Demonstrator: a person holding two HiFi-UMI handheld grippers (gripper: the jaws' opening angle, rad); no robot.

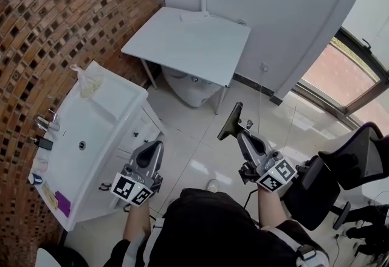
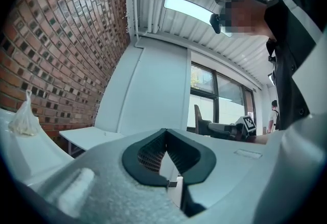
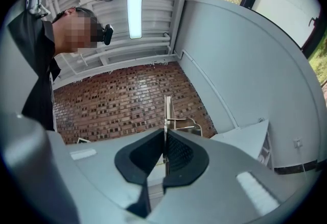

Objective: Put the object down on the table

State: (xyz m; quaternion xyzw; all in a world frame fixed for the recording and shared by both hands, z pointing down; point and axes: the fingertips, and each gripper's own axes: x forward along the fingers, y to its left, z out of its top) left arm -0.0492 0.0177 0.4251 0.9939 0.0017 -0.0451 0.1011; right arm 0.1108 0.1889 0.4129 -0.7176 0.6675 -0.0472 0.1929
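Observation:
My right gripper [image 1: 242,133] is held up over the tiled floor, shut on a thin flat dark plate [image 1: 231,121] that sticks out beyond its fingertips. In the right gripper view the plate [image 3: 167,110] shows edge-on, clamped between the closed jaws of the right gripper [image 3: 165,139]. The white table [image 1: 188,41] stands well ahead against the wall, with a pale sheet [image 1: 194,16] at its far edge. My left gripper [image 1: 152,153] hangs low at the left, beside the washbasin unit. Its jaws meet in the left gripper view, where the left gripper [image 2: 164,139] holds nothing.
A white washbasin unit [image 1: 79,138] with a tap [image 1: 45,123] and a white plastic bag [image 1: 88,80] lines the brick wall at left. A white bowl-shaped fixture [image 1: 191,86] sits under the table. A black office chair [image 1: 340,174] stands at right.

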